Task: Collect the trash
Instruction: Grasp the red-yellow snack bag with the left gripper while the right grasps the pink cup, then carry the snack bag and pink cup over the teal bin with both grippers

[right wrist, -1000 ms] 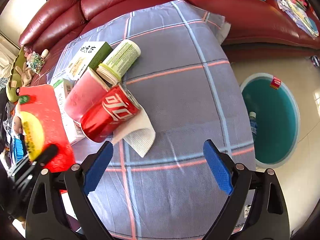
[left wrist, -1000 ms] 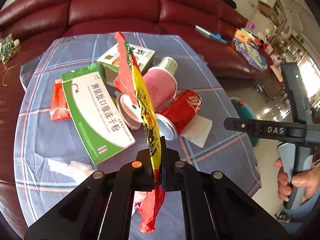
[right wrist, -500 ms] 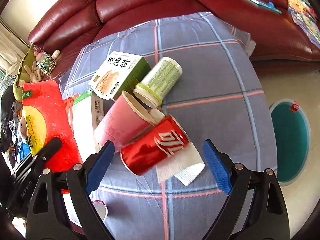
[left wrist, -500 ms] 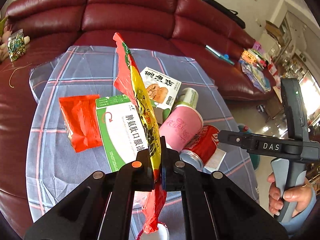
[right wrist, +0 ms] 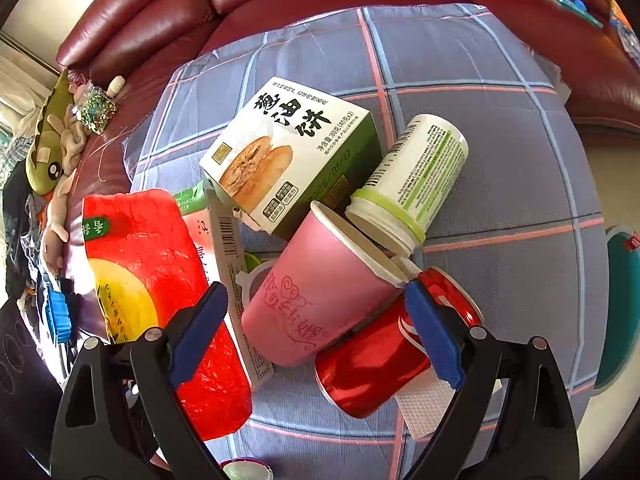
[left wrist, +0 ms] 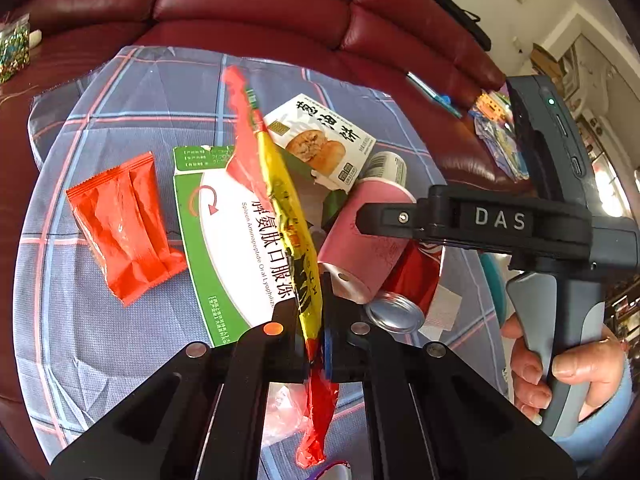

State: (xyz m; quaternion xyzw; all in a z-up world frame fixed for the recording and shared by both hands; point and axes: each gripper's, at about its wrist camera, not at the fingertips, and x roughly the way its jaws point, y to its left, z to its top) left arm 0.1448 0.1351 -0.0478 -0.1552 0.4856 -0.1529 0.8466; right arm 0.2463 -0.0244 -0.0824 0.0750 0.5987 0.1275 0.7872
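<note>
My left gripper (left wrist: 314, 320) is shut on a red and yellow snack wrapper (left wrist: 280, 196), held edge-up above the table; the wrapper also shows in the right wrist view (right wrist: 160, 292). My right gripper (right wrist: 316, 332) is open, its blue pads on either side of a pink paper cup (right wrist: 320, 292) that lies on its side. A red cola can (right wrist: 384, 356) lies against the cup under the right pad. A white and green bottle (right wrist: 416, 176), a pastry box (right wrist: 292, 152), a green and white medicine box (left wrist: 236, 240) and an orange sachet (left wrist: 124, 224) lie on the checked tablecloth (right wrist: 500, 140).
A dark red leather sofa (left wrist: 260, 4) wraps around the table's far side. A teal bin (right wrist: 620, 308) stands on the floor at the table's right edge. A white napkin (right wrist: 424, 408) lies under the can. Soft toys (right wrist: 52, 152) sit on the sofa at left.
My right gripper has moved left and closer, from over bare cloth to straddling the pink cup. My left gripper has lifted and drawn back with the wrapper still clamped.
</note>
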